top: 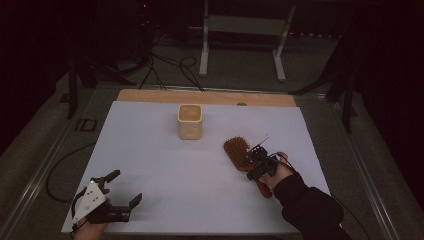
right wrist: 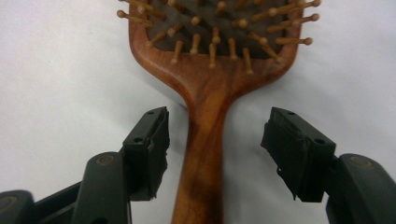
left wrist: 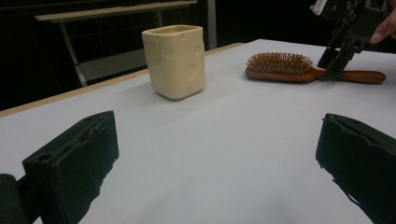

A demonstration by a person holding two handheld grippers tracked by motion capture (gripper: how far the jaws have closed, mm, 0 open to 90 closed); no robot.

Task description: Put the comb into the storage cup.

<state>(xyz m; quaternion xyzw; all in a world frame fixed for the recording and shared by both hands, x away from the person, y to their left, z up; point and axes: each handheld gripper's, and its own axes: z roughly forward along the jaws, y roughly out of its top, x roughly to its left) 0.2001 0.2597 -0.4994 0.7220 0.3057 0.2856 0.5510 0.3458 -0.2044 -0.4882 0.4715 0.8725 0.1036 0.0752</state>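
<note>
A wooden hairbrush lies bristles up on the white tabletop, right of centre, with its handle pointing toward the near edge. My right gripper is down over that handle. In the right gripper view the handle of the brush runs between the jaws of the right gripper, and bare table shows on both sides, so the pads are off the wood. My left gripper rests open at the near left corner with nothing between its jaws. From the left gripper, the brush and the right gripper show far off.
A cream square cup stands upright toward the back middle of the table, also seen as the cup in the left gripper view. A wooden strip borders the far edge. Cables and a metal stand are on the floor beyond.
</note>
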